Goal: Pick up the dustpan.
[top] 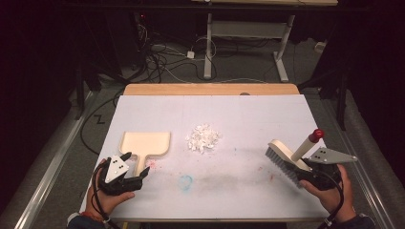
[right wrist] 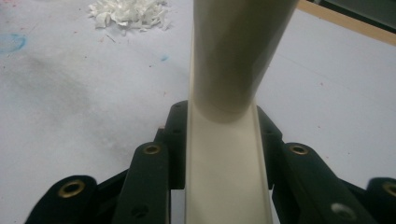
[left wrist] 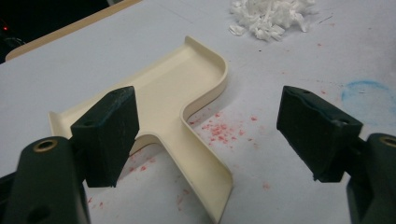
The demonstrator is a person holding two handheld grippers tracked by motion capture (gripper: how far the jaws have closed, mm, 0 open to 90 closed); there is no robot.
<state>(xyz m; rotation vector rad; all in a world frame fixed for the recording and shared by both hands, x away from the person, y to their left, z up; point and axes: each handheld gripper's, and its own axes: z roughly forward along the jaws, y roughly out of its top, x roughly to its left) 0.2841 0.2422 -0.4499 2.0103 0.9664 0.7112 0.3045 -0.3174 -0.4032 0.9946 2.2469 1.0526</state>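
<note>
The desk (top: 210, 114) is the biggest thing here — a wide white top with a wooden edge at the far side. It has a faint blue ring (top: 186, 182) and small pink specks on it.

Next in size is the cream dustpan (top: 144, 144). It lies flat at about 9 o'clock from the middle of the desk, with its handle pointing back at the person. In the left claw view the dustpan handle (left wrist: 205, 172) runs between the two black pads.

The brush (top: 286, 160) sits at about 4 o'clock on the desk. It has grey bristles, a cream back and a cream stick with a red knob (top: 315, 135) on top. The bristles point down at the desk.

The left claw (top: 136, 167) is at about 8 o'clock, just at the end of the dustpan handle. Its pads are wide apart, one on each side of the handle, and they do not press on it.

The right claw (top: 305, 172) is at about 4 o'clock — it is clamped tight on the cream back of the brush.

The little heap of white scraps (top: 203, 138) lies near the middle of the desk, at about 3 o'clock from the dustpan, well apart from both claws.
</note>
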